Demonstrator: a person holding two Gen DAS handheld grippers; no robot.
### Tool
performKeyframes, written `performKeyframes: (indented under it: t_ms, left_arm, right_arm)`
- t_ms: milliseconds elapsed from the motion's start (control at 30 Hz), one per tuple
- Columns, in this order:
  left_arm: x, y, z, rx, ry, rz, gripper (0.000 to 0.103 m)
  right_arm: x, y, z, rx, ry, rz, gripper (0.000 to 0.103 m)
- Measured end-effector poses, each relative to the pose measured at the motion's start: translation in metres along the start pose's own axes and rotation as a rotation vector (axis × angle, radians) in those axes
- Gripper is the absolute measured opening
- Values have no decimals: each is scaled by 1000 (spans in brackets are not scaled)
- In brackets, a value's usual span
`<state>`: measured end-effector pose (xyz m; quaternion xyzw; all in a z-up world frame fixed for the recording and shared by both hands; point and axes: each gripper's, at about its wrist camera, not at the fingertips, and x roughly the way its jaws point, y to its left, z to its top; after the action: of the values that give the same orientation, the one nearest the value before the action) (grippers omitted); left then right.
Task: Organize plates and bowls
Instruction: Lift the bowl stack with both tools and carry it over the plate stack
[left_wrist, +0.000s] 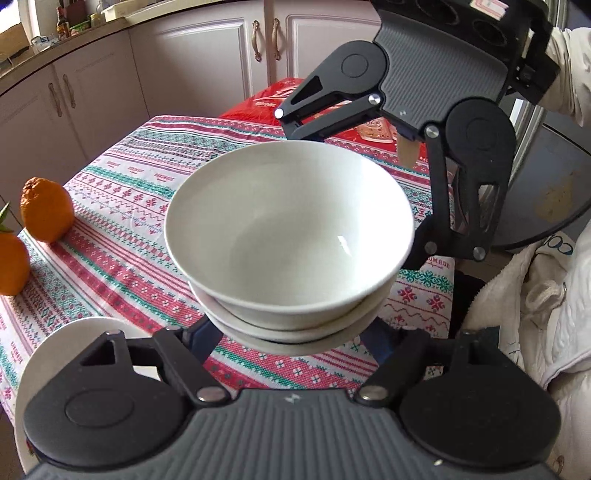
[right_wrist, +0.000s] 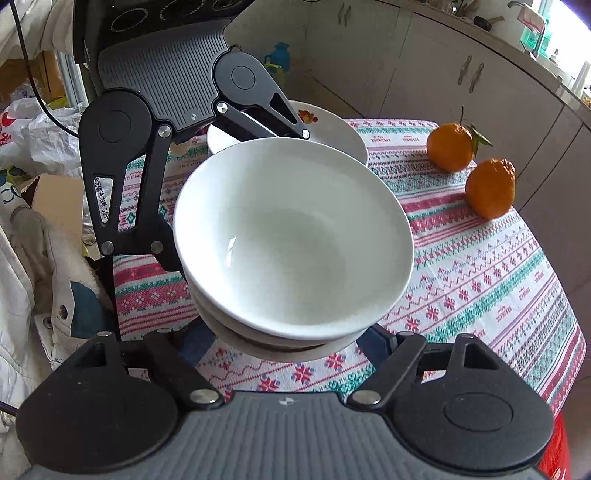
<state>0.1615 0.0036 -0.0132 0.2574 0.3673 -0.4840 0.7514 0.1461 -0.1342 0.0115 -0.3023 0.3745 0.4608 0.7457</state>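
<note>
Both tongs are on the stack of white bowls from opposite sides, and it hangs clear above the striped tablecloth, roughly over the middle of the tabletop. The top bowl sits nested in one or two more; only rims show beneath it. The left tongs are clamped on the near side of the stack in their own view, blue-padded fingers pressed against the lower rim. The right tongs are clamped on the opposite side of the same stack. The top bowl is tipped a little, and its inside is bare and glossy. Behind the stack, a white plate with a small coloured print lies flat on the cloth. Two oranges sit near the tabletop's edge, well apart from the bowls. A white sleeve shows behind the right tongs.
</note>
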Motion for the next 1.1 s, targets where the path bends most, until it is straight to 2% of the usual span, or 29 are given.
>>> performKeyframes:
  t_ms: [267, 567, 833, 1100]
  left_arm:
    - [-38, 23, -21, -48, -17, 91, 79]
    - [-56, 54, -45, -98, -8, 181, 79]
    - [-57, 78, -70, -159, 19, 207, 79]
    - [-56, 91, -79, -182, 26, 207, 79]
  right_arm:
    - [15, -2, 52, -90, -37, 12, 86]
    - [49, -17, 98, -138, -58, 41, 86]
    - [87, -24, 122, -161, -48, 76, 86]
    - [105, -35, 129, -137, -42, 108, 86]
